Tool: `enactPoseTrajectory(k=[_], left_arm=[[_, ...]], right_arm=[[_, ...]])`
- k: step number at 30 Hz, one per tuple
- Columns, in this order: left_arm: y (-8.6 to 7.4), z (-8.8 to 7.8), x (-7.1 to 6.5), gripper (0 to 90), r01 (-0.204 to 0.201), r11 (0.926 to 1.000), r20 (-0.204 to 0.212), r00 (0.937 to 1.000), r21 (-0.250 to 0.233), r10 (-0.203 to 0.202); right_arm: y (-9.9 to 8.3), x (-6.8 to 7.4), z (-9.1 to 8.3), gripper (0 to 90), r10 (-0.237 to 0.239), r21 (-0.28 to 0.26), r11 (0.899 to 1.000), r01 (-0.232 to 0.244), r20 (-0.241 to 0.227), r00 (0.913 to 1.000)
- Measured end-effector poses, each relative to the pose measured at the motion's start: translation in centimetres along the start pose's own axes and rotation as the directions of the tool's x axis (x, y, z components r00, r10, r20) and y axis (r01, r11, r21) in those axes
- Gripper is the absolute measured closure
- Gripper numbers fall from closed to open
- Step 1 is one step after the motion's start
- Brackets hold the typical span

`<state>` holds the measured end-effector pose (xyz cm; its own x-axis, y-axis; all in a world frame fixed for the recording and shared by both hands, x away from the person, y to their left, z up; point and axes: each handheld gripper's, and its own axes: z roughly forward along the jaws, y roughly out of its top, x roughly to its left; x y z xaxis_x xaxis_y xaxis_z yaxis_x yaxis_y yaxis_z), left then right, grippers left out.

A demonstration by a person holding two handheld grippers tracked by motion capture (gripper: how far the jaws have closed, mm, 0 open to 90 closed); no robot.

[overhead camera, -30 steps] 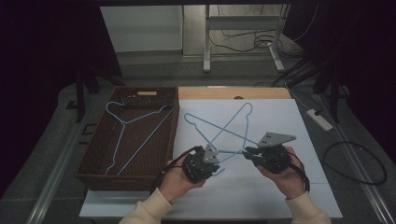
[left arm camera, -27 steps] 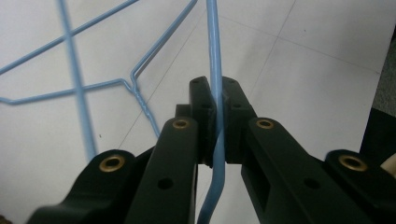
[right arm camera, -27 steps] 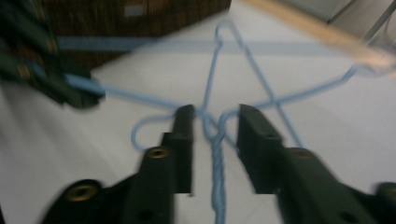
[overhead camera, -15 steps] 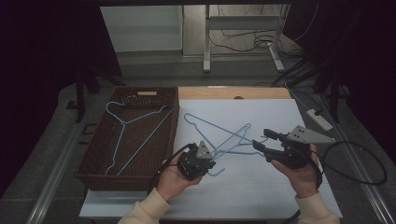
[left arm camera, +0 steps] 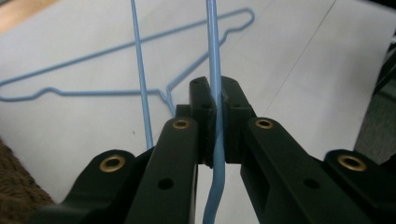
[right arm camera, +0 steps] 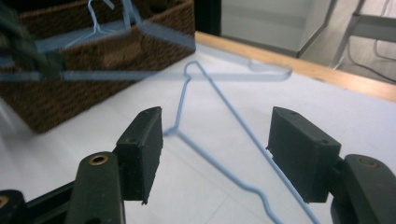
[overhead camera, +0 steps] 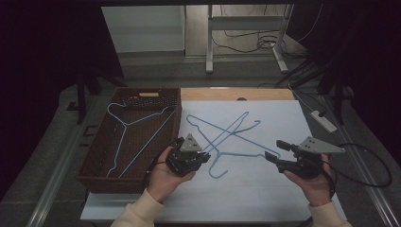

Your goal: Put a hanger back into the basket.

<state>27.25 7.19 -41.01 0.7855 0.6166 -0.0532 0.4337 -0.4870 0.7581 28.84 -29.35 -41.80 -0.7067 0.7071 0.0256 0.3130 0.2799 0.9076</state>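
Clamping a blue hanger (left arm camera: 215,70), left gripper (overhead camera: 201,156) jaws tight on wire, right gripper (overhead camera: 274,150) jaws just widened, nothing between.

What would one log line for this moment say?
left tongs: shut on hanger | right tongs: just opened, holding nothing | second hanger: flat on table | third hanger: in basket

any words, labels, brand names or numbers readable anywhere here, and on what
None: no readable text in any view.
The grippers' black jaws, the blue wire hangers, the brown woven basket and the white table sheet carry no print.
The pale tag on the basket's far rim looks blank.
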Motion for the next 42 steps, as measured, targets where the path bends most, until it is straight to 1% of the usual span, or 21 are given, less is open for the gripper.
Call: enactPoseTrajectory(k=[1,2,4,5,6,10,11,12,16,18,19,29,30,31,32,34,36,37,39,40,42], left_arm=[[0.1,-0.9,0.4,86.4,0.02,0.9995,0.014,0.9997,-0.024,-0.02],[0.1,-0.9,0.4,86.4,0.02,0.9995,0.014,0.9997,-0.024,-0.02],[0.1,-1.8,0.8,86.4,0.045,0.9978,0.024,0.9988,-0.048,-0.044],[0.1,-2.7,1.2,86.4,0.054,0.9961,0.023,0.9984,-0.07,-0.052],[0.1,-2.7,1.2,86.3,0.054,0.9961,0.023,0.9984,-0.07,-0.052],[-0.2,-4.6,2.0,86.4,0.069,0.9906,0.009,0.9976,-0.118,-0.069],[-0.5,-5.5,2.6,86.4,0.08,0.987,0.005,0.9967,-0.139,-0.081],[-0.5,-5.5,2.6,86.3,0.08,0.987,0.005,0.9967,-0.139,-0.081],[-1.5,-7.1,3.8,86.3,0.109,0.9779,-0.003,0.9938,-0.178,-0.111],[-2.1,-7.9,4.4,86.3,0.124,0.9723,-0.006,0.9918,-0.198,-0.128],[-2.8,-8.5,5.0,86.3,0.138,0.9666,-0.012,0.9896,-0.216,-0.144],[-5.1,-10.7,7.1,86.3,0.172,0.9536,-0.055,0.9801,-0.247,-0.191],[-5.3,-11.0,7.3,86.3,0.176,0.9513,-0.06,0.9786,-0.253,-0.197],[-5.8,-11.6,7.9,86.3,0.189,0.9453,-0.064,0.975,-0.266,-0.213],[-5.8,-11.6,7.9,86.3,0.189,0.9453,-0.064,0.975,-0.266,-0.213],[-6.2,-12.1,8.5,86.4,0.201,0.9404,-0.071,0.971,-0.274,-0.228],[-6.8,-12.5,9.1,86.4,0.211,0.9384,-0.083,0.967,-0.274,-0.241],[-7.3,-12.8,9.6,86.4,0.224,0.9349,-0.087,0.9628,-0.275,-0.256],[-7.6,-13.0,9.8,86.3,0.23,0.9339,-0.088,0.9611,-0.274,-0.262],[-8.1,-13.2,10.3,86.4,0.239,0.9333,-0.089,0.9584,-0.268,-0.271],[-8.4,-13.4,10.5,86.3,0.242,0.9348,-0.098,0.9565,-0.26,-0.275]], right_arm=[[-0.5,0.0,0.3,36.1,-0.009,0.019,1.0,0.009,-0.009,0.9999],[-0.6,0.0,0.4,36.0,-0.01,0.025,1.0,0.01,-0.013,0.9999],[-1.0,-0.1,0.7,35.6,-0.009,0.04,0.999,0.009,-0.016,0.9998],[-1.1,-0.1,0.8,35.4,-0.007,0.046,0.999,0.008,-0.017,0.9998],[-1.1,-0.1,0.8,35.4,-0.007,0.046,0.999,0.008,-0.017,0.9998],[-1.6,-0.2,1.4,35.4,-0.005,0.076,0.997,0.007,-0.028,0.9996],[-1.8,-0.2,1.6,35.3,-0.006,0.085,0.996,0.009,-0.028,0.9996],[-1.8,-0.2,1.6,35.3,-0.006,0.085,0.996,0.009,-0.028,0.9996],[-2.1,-0.3,1.8,35.0,-0.003,0.095,0.995,0.005,-0.019,0.9998],[-2.3,-0.4,1.9,34.9,0.003,0.092,0.996,-0.002,-0.016,0.9999],[-2.3,-0.4,1.9,34.9,0.006,0.092,0.996,-0.004,-0.014,0.9999],[-2.8,-0.6,2.1,34.5,0.014,0.101,0.995,-0.015,0.006,0.9999],[-2.8,-0.6,2.2,34.5,0.014,0.103,0.995,-0.014,0.007,0.9999],[-3.0,-0.6,2.3,34.5,0.012,0.11,0.994,-0.012,0.006,0.9999],[-3.0,-0.6,2.3,34.5,0.012,0.11,0.994,-0.012,0.006,0.9999],[-3.0,-0.5,2.4,34.5,0.011,0.115,0.993,-0.011,0.005,0.9999],[-3.1,-0.4,2.5,34.5,0.008,0.118,0.993,-0.008,0.002,1.0],[-3.1,-0.4,2.6,34.5,0.006,0.123,0.992,-0.006,0.003,1.0],[-3.1,-0.4,2.6,34.5,0.006,0.123,0.992,-0.006,0.003,1.0],[-3.2,-0.4,2.6,34.5,0.007,0.125,0.992,-0.007,0.004,1.0],[-3.2,-0.4,2.6,34.5,0.008,0.123,0.992,-0.009,0.004,1.0]])
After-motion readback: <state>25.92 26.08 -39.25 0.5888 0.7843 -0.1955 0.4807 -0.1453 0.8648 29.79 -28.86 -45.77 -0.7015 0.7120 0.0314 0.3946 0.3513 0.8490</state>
